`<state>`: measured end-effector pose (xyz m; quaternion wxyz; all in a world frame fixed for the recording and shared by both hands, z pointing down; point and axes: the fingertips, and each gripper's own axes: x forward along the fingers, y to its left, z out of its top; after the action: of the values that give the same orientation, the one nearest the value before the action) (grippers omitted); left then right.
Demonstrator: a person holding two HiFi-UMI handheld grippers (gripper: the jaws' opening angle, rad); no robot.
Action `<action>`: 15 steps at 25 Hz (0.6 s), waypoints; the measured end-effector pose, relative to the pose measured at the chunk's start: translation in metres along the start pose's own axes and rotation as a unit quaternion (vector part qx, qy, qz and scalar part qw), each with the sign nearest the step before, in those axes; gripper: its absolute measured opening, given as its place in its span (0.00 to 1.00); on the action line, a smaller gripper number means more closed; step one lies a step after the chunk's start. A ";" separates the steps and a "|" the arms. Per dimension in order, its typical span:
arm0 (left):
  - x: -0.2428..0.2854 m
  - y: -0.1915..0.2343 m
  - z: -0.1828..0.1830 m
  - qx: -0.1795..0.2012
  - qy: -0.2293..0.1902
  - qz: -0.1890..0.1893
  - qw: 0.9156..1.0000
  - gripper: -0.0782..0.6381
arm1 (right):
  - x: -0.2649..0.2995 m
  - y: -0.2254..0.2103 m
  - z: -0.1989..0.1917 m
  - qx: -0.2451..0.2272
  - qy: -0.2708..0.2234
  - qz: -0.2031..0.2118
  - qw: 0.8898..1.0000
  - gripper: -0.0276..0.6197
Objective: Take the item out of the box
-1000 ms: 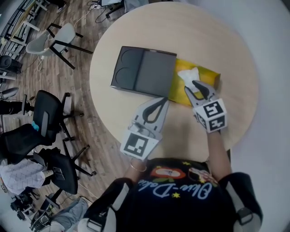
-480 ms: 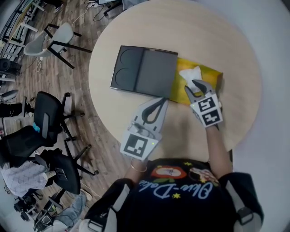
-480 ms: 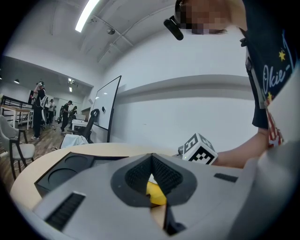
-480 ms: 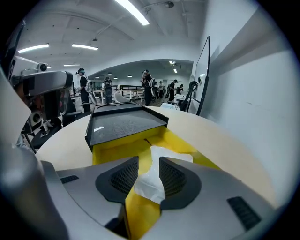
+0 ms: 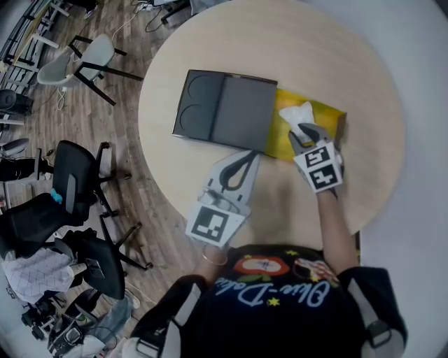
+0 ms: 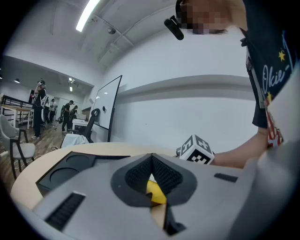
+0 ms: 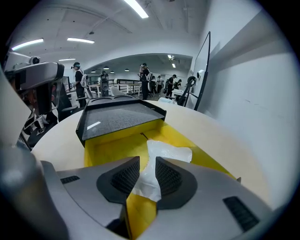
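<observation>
Bright, even light fr. ceiling tube lamps; shadows soft & faint on table. Small glare spot on box lid. Heavy fisheye bend twd edges, corners black. Gripper views: nearest parts blurry, bkgd sharper.

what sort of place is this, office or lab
Probably an open-plan office or lab workspace: black office chairs, a whiteboard, and people standing about in the background.

Open-plan office/lab space: wheeled office chairs and loose cables on a wood floor, whiteboard against a white wall, ceiling strip lights, people standing in the background, round pale counter.
</observation>
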<state>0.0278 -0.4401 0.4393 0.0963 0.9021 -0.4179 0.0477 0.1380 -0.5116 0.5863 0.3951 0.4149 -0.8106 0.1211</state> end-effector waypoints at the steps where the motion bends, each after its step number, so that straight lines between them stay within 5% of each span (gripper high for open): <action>1: 0.000 0.001 0.000 0.000 0.000 0.000 1.000 0.10 | 0.001 -0.001 0.000 0.001 0.006 0.000 1.000 0.19; 8: 0.000 0.002 0.001 0.003 -0.003 0.000 1.000 0.10 | 0.008 -0.001 -0.006 0.003 0.033 -0.003 0.999 0.06; 15: -0.002 0.003 0.003 0.002 -0.003 0.004 1.000 0.10 | -0.002 -0.005 0.003 0.002 0.003 -0.015 1.000 0.04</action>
<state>0.0245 -0.4414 0.4361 0.0932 0.9009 -0.4213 0.0466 0.1406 -0.5152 0.5820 0.3988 0.4271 -0.8029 0.1178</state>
